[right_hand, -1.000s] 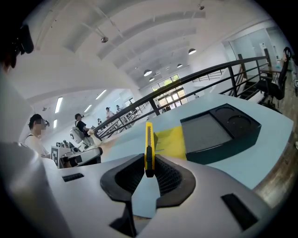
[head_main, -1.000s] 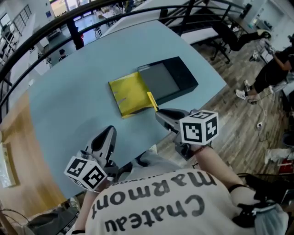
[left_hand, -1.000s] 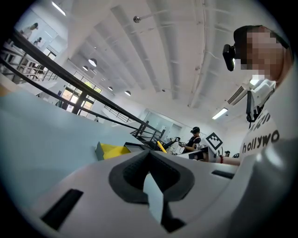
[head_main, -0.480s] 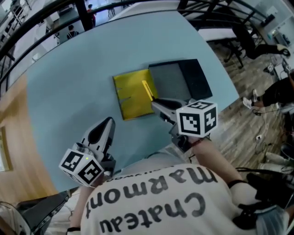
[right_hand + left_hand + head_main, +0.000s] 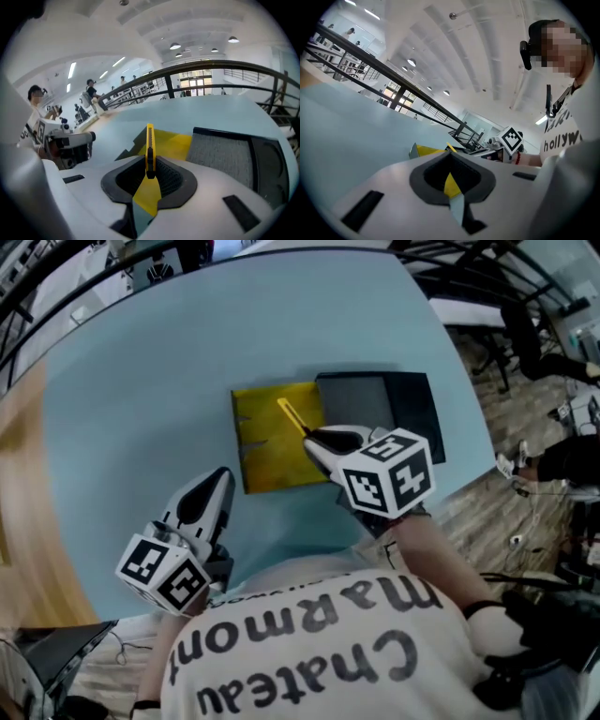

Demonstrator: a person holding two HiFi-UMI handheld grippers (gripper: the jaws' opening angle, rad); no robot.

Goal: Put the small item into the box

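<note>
A slim yellow utility knife [image 5: 292, 417] sticks out of my right gripper [image 5: 313, 438], which is shut on its near end. The knife hangs over the yellow flap [image 5: 266, 442] of the open box, just left of the black box [image 5: 413, 415] with its grey liner [image 5: 356, 405]. In the right gripper view the knife [image 5: 150, 149] points straight ahead between the flap [image 5: 172, 143] and the liner [image 5: 220, 153]. My left gripper [image 5: 218, 480] rests shut and empty at the near left, apart from the box; its view shows the flap [image 5: 425, 151] ahead.
The box lies on a round pale blue table [image 5: 141, 381] whose near edge runs just under both grippers. A wooden floor [image 5: 487, 493] shows past the right edge. Black railings [image 5: 220, 70] and people stand far off.
My right gripper has carried the knife forward and left, from the table's near edge to above the yellow flap. The left gripper has barely moved.
</note>
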